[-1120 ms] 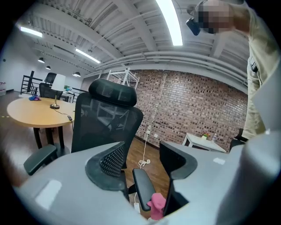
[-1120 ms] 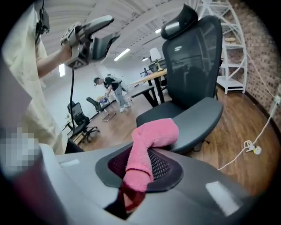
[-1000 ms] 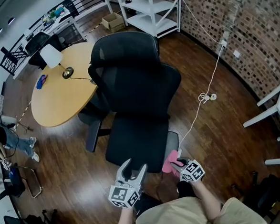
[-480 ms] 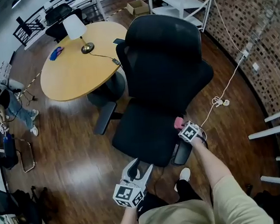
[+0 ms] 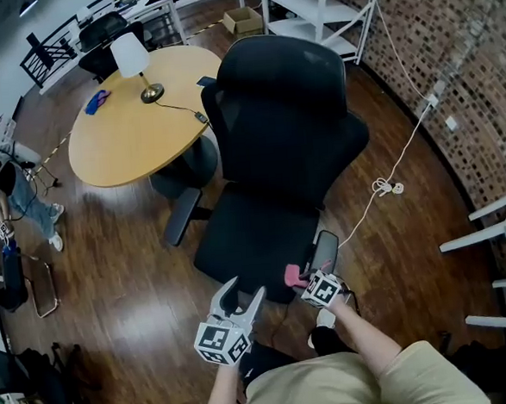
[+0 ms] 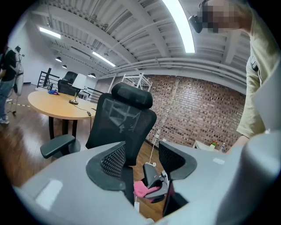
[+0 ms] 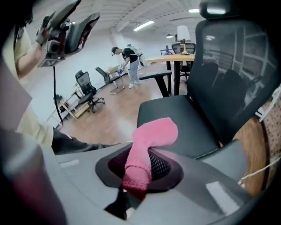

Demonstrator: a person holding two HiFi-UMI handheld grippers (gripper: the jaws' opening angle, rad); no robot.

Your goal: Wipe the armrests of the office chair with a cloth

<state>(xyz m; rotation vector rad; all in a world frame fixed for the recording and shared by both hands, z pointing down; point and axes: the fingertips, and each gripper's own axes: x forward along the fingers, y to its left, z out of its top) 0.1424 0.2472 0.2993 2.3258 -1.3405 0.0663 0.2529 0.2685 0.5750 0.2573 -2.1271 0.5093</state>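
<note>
— Where is the cloth (image 5: 291,276) to be found?

— It is held by the right gripper (image 5: 303,281). The jaws are closed on the pink fabric, and a folded end is seen standing out beyond them. It is kept just beside the near end of the right-hand armrest (image 5: 325,250) of the office chair (image 5: 275,143), over the front corner of the seat. Whether the armrest is touched cannot be told.

— And the left gripper (image 5: 244,291)?

— Its jaws are parted only narrowly, and nothing is gripped between them. It is held near the seat's front edge, well apart from the other armrest (image 5: 178,217).

— What else is seen?

— A round wooden table (image 5: 120,154) with a lamp (image 5: 130,57), behind the chair.
</note>
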